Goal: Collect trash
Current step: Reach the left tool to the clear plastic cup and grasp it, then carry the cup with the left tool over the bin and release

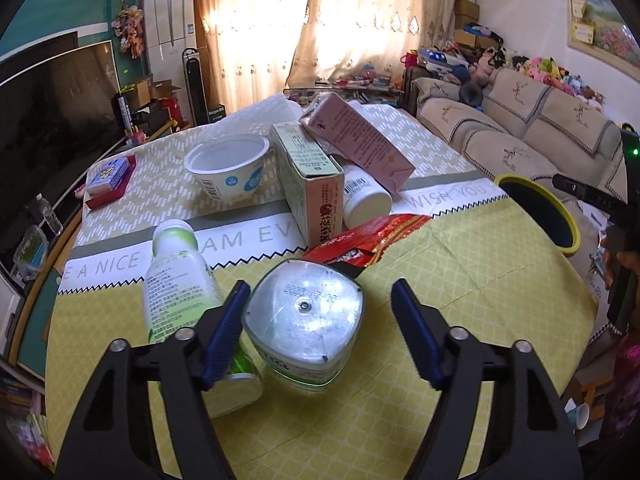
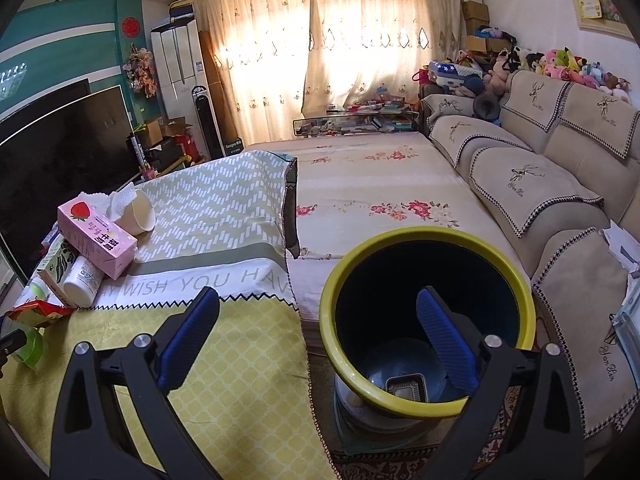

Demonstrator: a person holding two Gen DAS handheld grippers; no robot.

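In the left wrist view my left gripper [image 1: 320,312] is open around a clear plastic bottle [image 1: 304,324] lying bottom-toward-me on the yellow tablecloth [image 1: 460,280]; its left finger [image 1: 226,332] is beside it. A white and green bottle [image 1: 182,292] lies just left. Behind are a red wrapper [image 1: 372,236], a green carton [image 1: 308,176], a pink carton [image 1: 360,136], a white pill bottle [image 1: 364,196] and a white cup [image 1: 230,166]. In the right wrist view my right gripper [image 2: 318,328] is open and empty above the rim of the yellow-rimmed bin [image 2: 424,408], which holds a small tray [image 2: 406,388].
The bin [image 1: 540,216] stands beside the table's right edge. A sofa [image 2: 540,184] runs along the right, a flowered cloth surface [image 2: 380,200] lies behind the bin. A TV [image 1: 48,112] is at the left. A small colourful box [image 1: 110,174] sits at the table's far left.
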